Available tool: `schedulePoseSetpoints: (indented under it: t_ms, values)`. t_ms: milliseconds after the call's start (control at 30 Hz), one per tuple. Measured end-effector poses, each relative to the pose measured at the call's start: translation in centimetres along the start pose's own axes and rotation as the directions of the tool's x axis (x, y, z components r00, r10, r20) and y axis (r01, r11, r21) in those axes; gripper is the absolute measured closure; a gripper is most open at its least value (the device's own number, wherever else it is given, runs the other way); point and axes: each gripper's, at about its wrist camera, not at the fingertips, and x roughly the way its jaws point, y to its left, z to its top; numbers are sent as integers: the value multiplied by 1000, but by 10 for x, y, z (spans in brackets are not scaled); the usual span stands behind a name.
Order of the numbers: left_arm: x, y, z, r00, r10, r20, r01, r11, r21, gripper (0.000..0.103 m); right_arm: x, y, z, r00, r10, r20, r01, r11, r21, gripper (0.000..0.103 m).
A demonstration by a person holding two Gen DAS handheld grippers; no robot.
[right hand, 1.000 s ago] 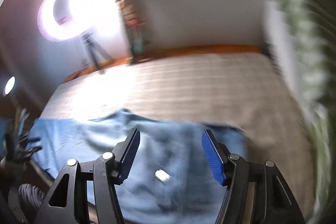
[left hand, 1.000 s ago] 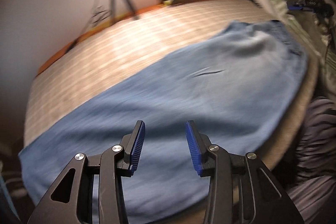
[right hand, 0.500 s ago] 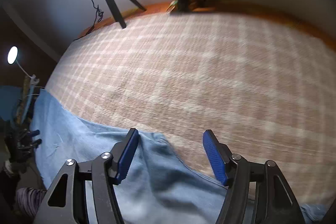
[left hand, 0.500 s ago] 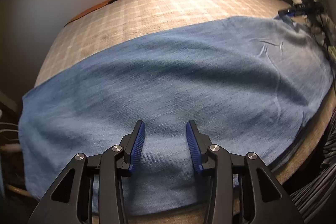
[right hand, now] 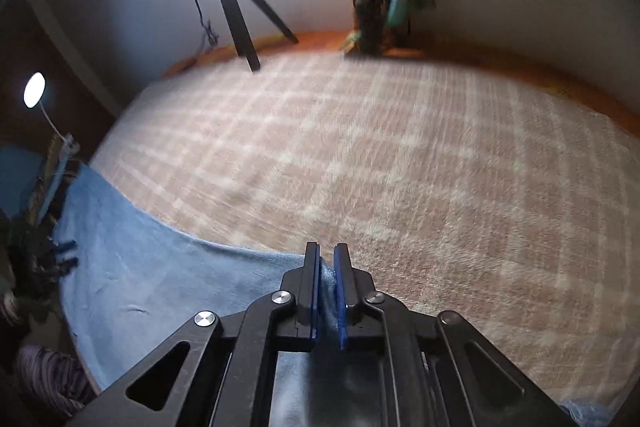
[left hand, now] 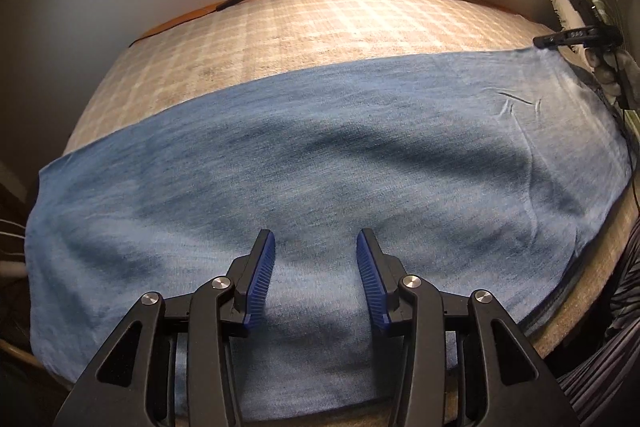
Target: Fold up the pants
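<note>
Two grippers we report: our left gripper (left hand: 316,263) hangs released over the pants (left hand: 320,163), which lie flat on the bed (left hand: 320,23); our right gripper (right hand: 327,279) pinches their far edge.

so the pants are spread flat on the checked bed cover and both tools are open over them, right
Not quite: only the left tool is open, over the pants spread on the checked bed cover. The right tool is shut on the pants' edge, with denim pinched between its blue pads, as the right wrist view shows.
</note>
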Motion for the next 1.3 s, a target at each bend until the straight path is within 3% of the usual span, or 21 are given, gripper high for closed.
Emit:
schedulePoseSetpoints:
  t_ms: [33, 100, 300, 367, 467, 600, 800, 933, 1000, 1200, 1300]
  values:
    - [-2, 1, -3, 1000, 0, 0, 0, 1000, -3, 61, 2, 2, 0, 1000, -26, -4, 26, 1000, -2, 89]
    - [-7, 8, -8, 1000, 4, -4, -4, 1000, -28, 61, -2, 3, 2, 998, -67, 10, 67, 998, 15, 65]
    - [-29, 44, -35, 998, 61, 14, -58, 985, -159, 61, -41, 19, 2, 995, -50, 89, 46, 998, 40, 58]
    - [-37, 61, -49, 994, 111, 6, -108, 973, -204, 55, -53, 31, 2, 994, -35, 106, 32, 999, 31, 57]
    - [-46, 94, -76, 988, 155, -19, -153, 941, -301, 52, -71, 55, 0, 991, -28, 128, 29, 1000, -4, 55]
    - [-70, 136, -108, 975, 222, -20, -207, 871, -445, 55, -96, 90, -6, 988, -9, 157, 13, 1000, -25, 52]
    - [-108, 194, -149, 979, 196, 51, -124, 777, -617, 50, -117, 155, -15, 983, 37, 179, -21, 996, -89, 45]
    - [-110, 232, -168, 987, 116, 107, 0, 682, -732, 47, -116, 196, -20, 984, 65, 165, -43, 990, -136, 43]
    - [-106, 242, -175, 987, 96, 129, 37, 648, -761, 47, -114, 217, -20, 985, 70, 155, -45, 986, -163, 43]
    - [-83, 257, -181, 986, 55, 156, 95, 584, -806, 47, -110, 264, -19, 987, 96, 130, -69, 977, -203, 43]
    - [-85, 253, -181, 982, 63, 181, 113, 572, -812, 35, -109, 281, -20, 987, 105, 122, -78, 974, -214, 43]
